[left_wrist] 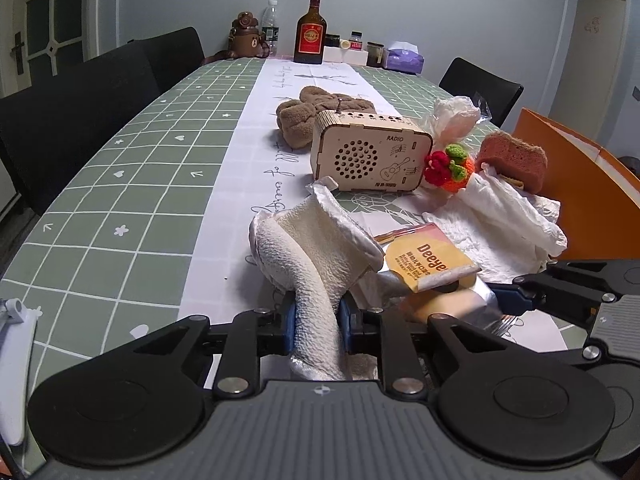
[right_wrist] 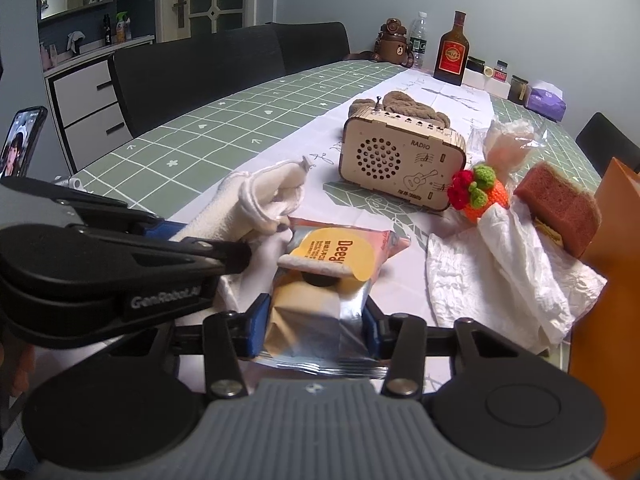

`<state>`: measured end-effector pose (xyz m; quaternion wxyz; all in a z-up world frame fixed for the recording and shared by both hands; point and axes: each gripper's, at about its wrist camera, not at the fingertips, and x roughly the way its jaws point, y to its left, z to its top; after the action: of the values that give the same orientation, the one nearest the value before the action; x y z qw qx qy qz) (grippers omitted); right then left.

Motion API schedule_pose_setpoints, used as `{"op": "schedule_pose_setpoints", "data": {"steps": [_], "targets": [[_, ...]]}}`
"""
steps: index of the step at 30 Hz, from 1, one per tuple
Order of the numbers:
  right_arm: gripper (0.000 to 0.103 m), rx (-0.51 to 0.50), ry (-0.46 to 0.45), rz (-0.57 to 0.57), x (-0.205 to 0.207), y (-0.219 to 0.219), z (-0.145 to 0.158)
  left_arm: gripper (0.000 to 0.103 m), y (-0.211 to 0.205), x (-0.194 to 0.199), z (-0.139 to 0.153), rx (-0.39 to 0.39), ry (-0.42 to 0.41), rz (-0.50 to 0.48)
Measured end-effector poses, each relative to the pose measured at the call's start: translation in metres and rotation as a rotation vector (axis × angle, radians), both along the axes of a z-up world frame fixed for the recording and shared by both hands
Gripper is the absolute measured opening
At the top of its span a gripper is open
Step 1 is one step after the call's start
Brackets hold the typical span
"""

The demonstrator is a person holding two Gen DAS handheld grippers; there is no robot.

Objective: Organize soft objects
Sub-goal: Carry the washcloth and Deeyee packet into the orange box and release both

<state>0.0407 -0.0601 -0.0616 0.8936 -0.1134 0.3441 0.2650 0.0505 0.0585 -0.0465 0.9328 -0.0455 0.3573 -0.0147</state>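
Nearest the left wrist camera, the left gripper [left_wrist: 318, 322] has its jaws closed on a white cloth [left_wrist: 316, 248], which runs up between the blue pads and folds over above the table [left_wrist: 120, 184]. Just to its right, the right gripper [right_wrist: 316, 326] clamps a foil packet [right_wrist: 316, 320] printed with yellow and orange and the letters "Deeye"; the packet's upper end touches the cloth. Seen from the right wrist, the left gripper [right_wrist: 224, 256] reaches in from the left with the cloth [right_wrist: 256, 200] bunched beyond its tips. Behind the packet stands a wooden radio [left_wrist: 370, 156], upright, speaker grille facing the cameras. A brown towel [left_wrist: 316, 114] lies behind the radio. Just right of the radio sits a knitted toy [left_wrist: 450, 164] in red, green and orange, with a clear plastic bag [left_wrist: 456, 118] behind it. A brown sponge [left_wrist: 512, 160] rests against an orange box [left_wrist: 592, 192] at the table's right edge, on crumpled paper towel [left_wrist: 504, 224] that spreads toward the packet. At the far end stand a dark bottle [left_wrist: 309, 32], a water bottle [left_wrist: 271, 26], a bear-shaped flask [left_wrist: 246, 36] and a tissue pack [left_wrist: 402, 58]. Black chairs [left_wrist: 80, 112] line the left side.
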Motion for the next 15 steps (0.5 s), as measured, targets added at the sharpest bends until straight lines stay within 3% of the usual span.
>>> {"op": "schedule_pose_setpoints", "data": {"steps": [10,15], "targets": [[0.045,-0.022,-0.052,0.026,-0.008,-0.013,0.025,0.023,0.004,-0.005,0.022,0.021,0.041,-0.055],[0.045,-0.039,-0.066,0.04,-0.009,-0.023,0.04,0.023,0.003,0.0,0.031,0.018,0.121,-0.138]]}}
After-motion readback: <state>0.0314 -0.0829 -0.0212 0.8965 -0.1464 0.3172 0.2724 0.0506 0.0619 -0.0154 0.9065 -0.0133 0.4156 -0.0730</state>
